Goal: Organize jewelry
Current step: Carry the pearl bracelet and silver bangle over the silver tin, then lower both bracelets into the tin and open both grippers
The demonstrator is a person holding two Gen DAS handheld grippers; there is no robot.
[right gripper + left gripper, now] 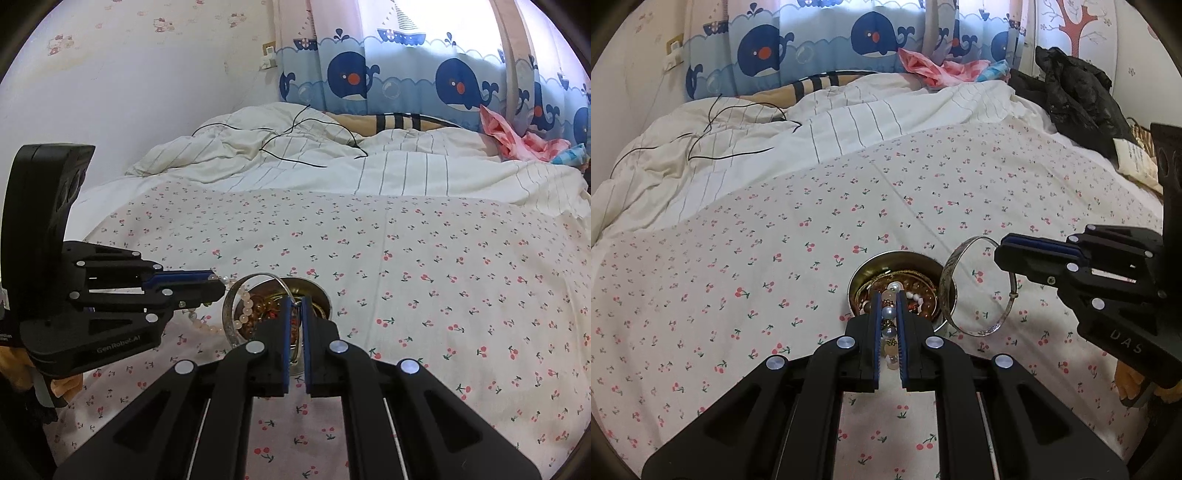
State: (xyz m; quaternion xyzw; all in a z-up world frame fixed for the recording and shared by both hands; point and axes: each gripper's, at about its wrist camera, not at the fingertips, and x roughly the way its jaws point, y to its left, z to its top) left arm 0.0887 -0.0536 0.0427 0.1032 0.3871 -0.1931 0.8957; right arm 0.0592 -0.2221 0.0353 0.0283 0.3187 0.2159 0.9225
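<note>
Clamping a bead bracelet (888, 325) between its pads, your left gripper (888, 314) hangs just above the metal bowl (857, 275) of jewelry, which sits on the cherry-print sheet (738, 258). Your right gripper (295, 306) pinches the silver bangle (964, 295), seemingly over the bowl's rim. Beyond lie the rumpled quilt (406, 166) and whale curtain (406, 74).

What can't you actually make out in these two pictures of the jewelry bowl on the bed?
- Bowl contents: left wrist view, the left tool and its beaded bracelet cover the middle; pieces blur together.
- Bowl's near rim: right wrist view, hidden behind the right tool.
- Silver bangle engraving: too small to read.
- Black bundle at the bed's far corner: too dark to identify.
- The person: out of frame.
</note>
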